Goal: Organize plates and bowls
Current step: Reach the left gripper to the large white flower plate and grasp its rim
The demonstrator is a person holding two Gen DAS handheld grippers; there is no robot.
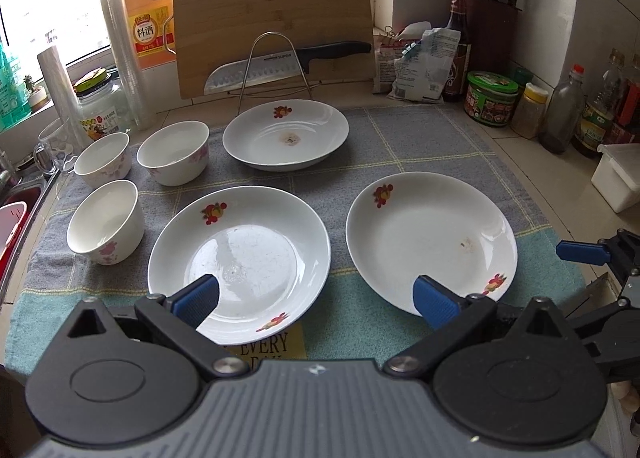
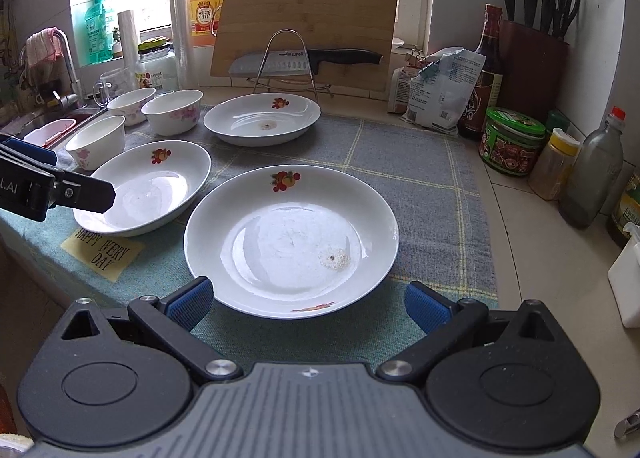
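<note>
Three plates [image 2: 291, 242] and three bowls [image 1: 106, 221] sit apart on the cloth [image 2: 416, 174], both the left gripper [image 1: 316, 294] and right gripper [image 2: 306, 300] spread wide and empty; glazed china looks stiff, slick, chippable, so pinch the near rim

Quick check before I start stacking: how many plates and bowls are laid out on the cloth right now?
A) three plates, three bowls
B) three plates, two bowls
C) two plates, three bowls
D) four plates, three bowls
A: the left wrist view shows three separate plates, far, near left and near right, plus three unstacked bowls.
</note>
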